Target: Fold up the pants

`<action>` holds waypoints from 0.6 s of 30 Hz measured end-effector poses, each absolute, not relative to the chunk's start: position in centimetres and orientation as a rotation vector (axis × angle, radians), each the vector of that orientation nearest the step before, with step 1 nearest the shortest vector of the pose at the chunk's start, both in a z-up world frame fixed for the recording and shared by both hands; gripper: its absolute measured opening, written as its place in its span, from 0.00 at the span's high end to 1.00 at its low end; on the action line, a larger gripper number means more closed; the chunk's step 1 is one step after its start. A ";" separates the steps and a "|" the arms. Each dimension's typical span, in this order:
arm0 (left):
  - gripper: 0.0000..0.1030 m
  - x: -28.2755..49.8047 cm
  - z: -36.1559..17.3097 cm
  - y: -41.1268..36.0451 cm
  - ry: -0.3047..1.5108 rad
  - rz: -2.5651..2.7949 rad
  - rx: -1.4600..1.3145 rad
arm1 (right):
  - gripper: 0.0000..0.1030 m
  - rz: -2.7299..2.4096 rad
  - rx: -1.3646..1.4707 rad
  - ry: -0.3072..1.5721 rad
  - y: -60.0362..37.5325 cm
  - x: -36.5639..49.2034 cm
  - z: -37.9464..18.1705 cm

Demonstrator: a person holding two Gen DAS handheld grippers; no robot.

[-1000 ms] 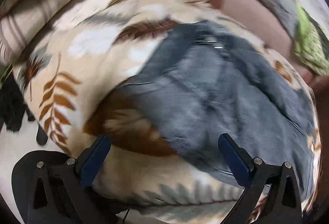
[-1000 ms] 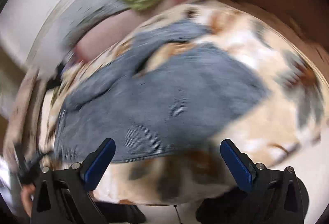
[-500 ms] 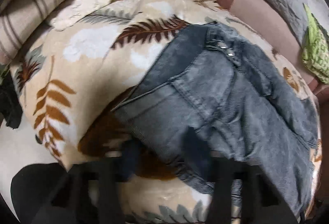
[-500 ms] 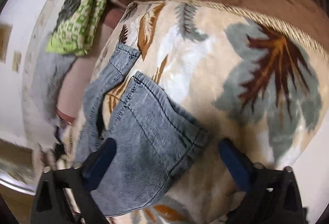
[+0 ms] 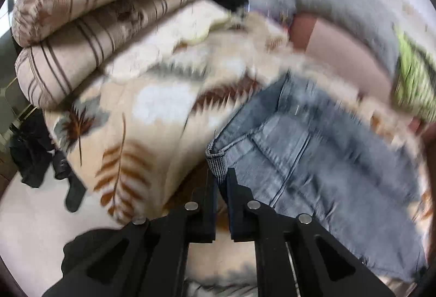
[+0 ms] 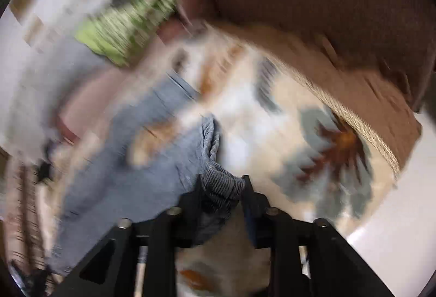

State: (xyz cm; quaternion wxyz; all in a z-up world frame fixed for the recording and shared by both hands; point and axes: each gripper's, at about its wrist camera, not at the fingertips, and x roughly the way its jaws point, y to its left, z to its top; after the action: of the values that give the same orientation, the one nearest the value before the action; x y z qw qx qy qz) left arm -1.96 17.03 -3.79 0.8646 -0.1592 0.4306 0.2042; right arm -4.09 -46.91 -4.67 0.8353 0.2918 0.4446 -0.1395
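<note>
Pinching jeans (image 5: 313, 161) at both ends: L gripper (image 5: 222, 182) clamped on waistband corner, R gripper (image 6: 222, 188) just closed on bunched hem, prob. to lift & fold off blanket (image 5: 152, 117).

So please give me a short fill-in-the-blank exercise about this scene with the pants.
1. The left gripper pinches a corner of the grey ____.
2. The jeans lie on a blanket printed with ____.
3. The right gripper is ____ on a bunched jeans edge.

Missing words: jeans; leaves; shut
</note>
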 end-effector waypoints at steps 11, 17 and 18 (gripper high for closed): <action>0.18 -1.6 2.8 14.4 0.674 0.334 -0.273 | 0.12 -0.203 0.610 0.769 -46.7 -5.4 0.9; 0.17 3.6 -1.8 8.6 0.814 0.125 -0.148 | 0.09 -0.102 0.656 1.021 -43.8 -3.0 -5.5; 0.17 4.4 -4.0 7.9 0.885 0.111 -0.117 | 0.09 -0.127 0.641 1.061 -43.8 -3.0 -6.8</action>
State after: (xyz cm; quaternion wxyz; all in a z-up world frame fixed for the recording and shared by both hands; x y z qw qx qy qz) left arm 4.40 7.89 -3.99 0.9004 -0.0565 0.4279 0.0538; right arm -3.01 -43.80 -6.78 0.8122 0.3000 0.4968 -0.0597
